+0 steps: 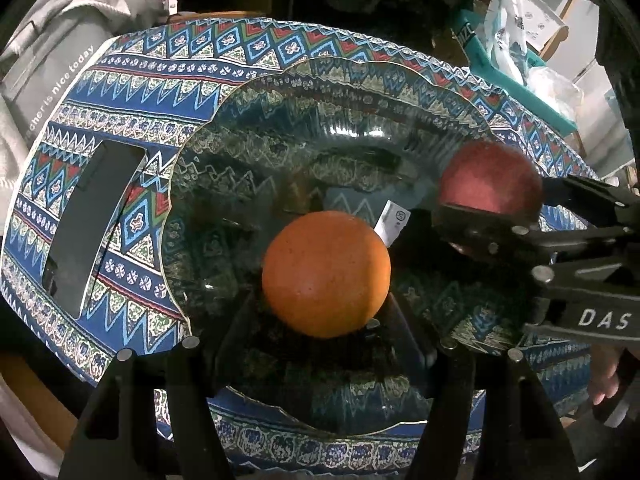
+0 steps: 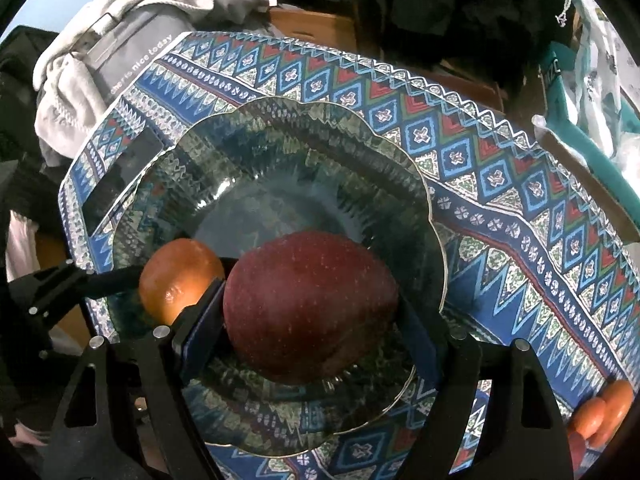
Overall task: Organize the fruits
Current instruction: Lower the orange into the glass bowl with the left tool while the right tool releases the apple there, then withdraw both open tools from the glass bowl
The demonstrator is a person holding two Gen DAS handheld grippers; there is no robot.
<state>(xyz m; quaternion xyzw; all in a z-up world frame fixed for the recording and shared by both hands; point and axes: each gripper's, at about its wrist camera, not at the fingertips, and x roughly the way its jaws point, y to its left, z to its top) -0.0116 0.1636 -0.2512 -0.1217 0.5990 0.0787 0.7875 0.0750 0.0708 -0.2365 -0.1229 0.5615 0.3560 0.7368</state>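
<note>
**Both fruits held over the glass plate**

My left tool (image 1: 326, 320) pinches the orange (image 1: 326, 274) above the near part of the glass plate (image 1: 280, 128). My right tool (image 2: 310, 320) pinches the red apple (image 2: 310, 306) just beside it. The plate sits on the patterned cloth (image 2: 500, 184) covering the table.

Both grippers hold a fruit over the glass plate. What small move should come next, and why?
Probably open the left gripper and release the orange. It already appears low inside the glass plate, apart from the red apple that the right gripper holds beside it, so it has free space.
</note>
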